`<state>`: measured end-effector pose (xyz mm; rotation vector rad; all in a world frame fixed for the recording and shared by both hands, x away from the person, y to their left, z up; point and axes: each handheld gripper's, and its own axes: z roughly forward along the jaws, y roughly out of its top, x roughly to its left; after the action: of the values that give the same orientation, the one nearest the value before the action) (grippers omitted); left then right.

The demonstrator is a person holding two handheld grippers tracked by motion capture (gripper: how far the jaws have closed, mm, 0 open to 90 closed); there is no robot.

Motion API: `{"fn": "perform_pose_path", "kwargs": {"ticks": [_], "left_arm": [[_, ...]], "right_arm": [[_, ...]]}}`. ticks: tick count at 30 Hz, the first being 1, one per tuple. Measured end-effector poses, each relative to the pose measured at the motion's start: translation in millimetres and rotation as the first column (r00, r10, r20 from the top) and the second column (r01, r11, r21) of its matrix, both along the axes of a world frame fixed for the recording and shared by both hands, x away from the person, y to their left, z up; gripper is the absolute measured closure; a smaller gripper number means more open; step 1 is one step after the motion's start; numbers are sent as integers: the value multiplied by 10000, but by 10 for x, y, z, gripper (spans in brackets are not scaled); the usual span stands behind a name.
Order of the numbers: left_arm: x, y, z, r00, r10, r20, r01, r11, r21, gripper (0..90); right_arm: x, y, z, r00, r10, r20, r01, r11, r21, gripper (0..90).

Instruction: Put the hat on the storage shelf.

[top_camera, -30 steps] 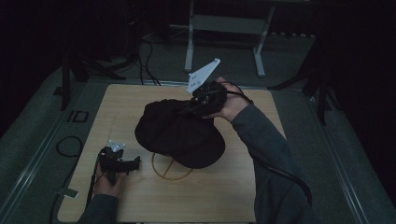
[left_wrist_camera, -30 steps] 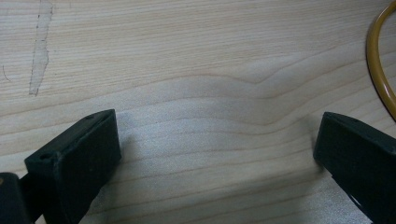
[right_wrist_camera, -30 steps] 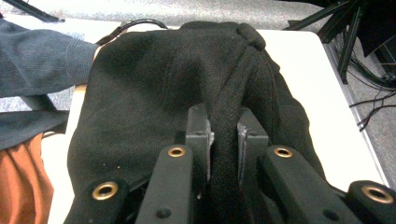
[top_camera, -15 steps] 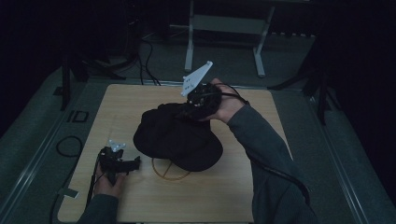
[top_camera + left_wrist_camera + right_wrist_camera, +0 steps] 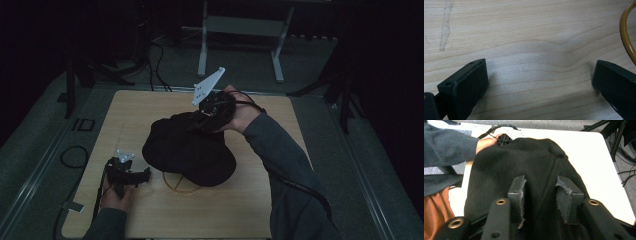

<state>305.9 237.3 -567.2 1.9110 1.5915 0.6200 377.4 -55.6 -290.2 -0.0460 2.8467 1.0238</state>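
Dark room w/ cables and a metal stand (image 5: 240, 30) behind a pale wood table (image 5: 280, 200). Black cloth (image 5: 187, 147) heaped mid-table, covering part of a yellow ring (image 5: 172, 186). Right gripper (image 5: 197, 124) is at the cloth's far edge, tilted down; in the right gripper view its jaws sit narrow w/ a fold of cloth (image 5: 536, 170) between them, pinched and lifted. Left gripper (image 5: 145, 173) rests low on the table, near-left corner, just beside the cloth; jaws spread wide over bare wood, ring (image 5: 627, 40) at the frame edge, nothing held.
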Motion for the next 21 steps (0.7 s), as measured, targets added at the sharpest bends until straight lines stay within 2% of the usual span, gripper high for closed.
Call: {"fn": "perform_pose_path", "kwargs": {"ticks": [10, 21], "left_arm": [[0, 5, 3, 10000, -46, -30, 46, 10000, 44, 2], [0, 4, 2, 10000, -35, -25, 35, 10000, 35, 2]], "right_arm": [[-19, 50, 26, 9999, -88, 85, 87, 9999, 103, 511], [-12, -55, 70, 9996, -278, 57, 277, 9994, 219, 505]]}}
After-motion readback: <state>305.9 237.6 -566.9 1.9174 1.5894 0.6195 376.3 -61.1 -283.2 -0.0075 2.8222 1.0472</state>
